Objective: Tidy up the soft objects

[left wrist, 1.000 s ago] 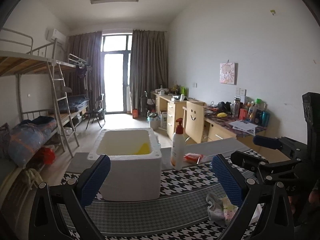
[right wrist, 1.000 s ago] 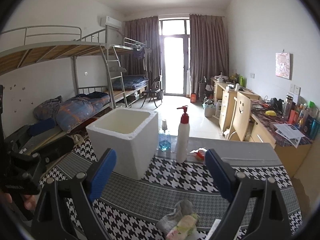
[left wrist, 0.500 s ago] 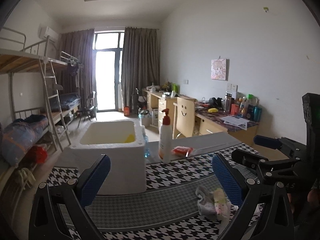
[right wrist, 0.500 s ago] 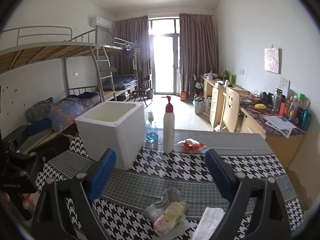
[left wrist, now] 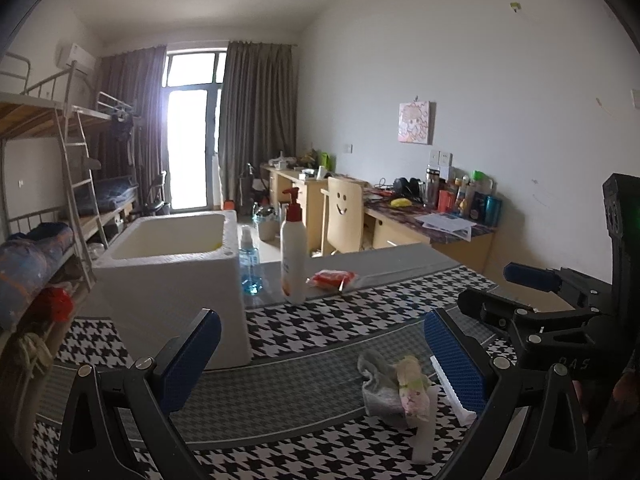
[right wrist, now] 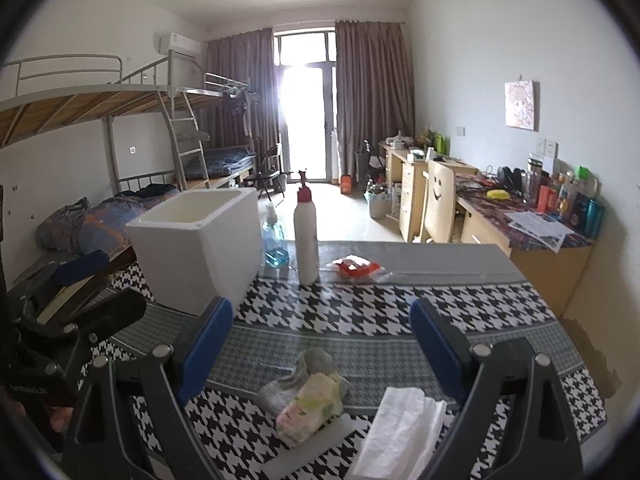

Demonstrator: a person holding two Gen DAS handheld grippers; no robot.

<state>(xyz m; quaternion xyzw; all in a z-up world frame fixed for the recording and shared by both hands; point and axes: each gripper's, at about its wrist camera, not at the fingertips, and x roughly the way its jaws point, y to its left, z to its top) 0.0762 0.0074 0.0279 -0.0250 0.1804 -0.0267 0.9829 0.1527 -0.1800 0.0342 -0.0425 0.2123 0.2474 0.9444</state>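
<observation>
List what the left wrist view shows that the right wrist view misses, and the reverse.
Left wrist only: the yellow item inside the foam box, and the right gripper from the side. Right wrist only: the whole white tissue sheet. Both: the sock bundle, pump bottle, blue spray bottle, red packet, both grippers open.
</observation>
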